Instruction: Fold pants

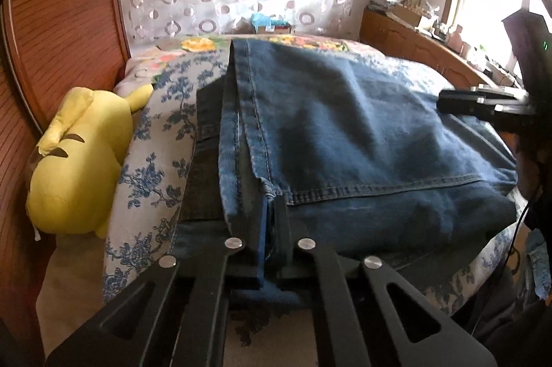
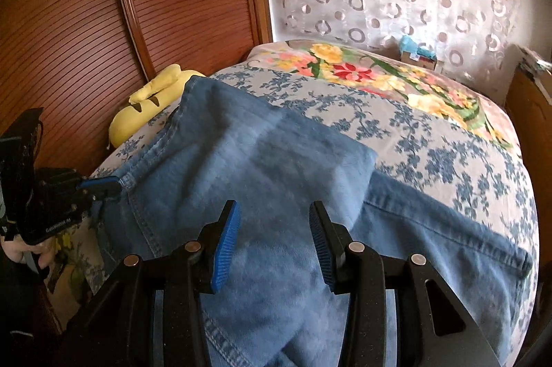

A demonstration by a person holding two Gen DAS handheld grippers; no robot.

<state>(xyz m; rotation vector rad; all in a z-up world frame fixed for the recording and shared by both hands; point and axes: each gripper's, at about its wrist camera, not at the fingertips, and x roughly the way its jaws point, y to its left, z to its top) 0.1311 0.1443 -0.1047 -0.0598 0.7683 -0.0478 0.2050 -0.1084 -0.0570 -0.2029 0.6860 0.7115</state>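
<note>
Blue jeans (image 1: 345,132) lie folded across the bed, one layer lapped over another. My left gripper (image 1: 270,203) is shut on the jeans' hemmed edge at the near side. The right wrist view shows the same left gripper (image 2: 101,185) from the side, its blue pads clamped on a seam of the jeans (image 2: 258,153). My right gripper (image 2: 274,229) hovers just over the upper denim layer, jaws apart, blue pads not pressing on the cloth. In the left wrist view the right gripper (image 1: 452,103) reaches in from the right above the jeans.
A bed cover (image 2: 431,146) with blue flowers lies under the jeans. A yellow plush toy (image 1: 79,160) sits at the bed's left edge against a wooden panel (image 1: 62,22). A patterned curtain hangs behind. A wooden cabinet (image 1: 414,36) with clutter stands at the right.
</note>
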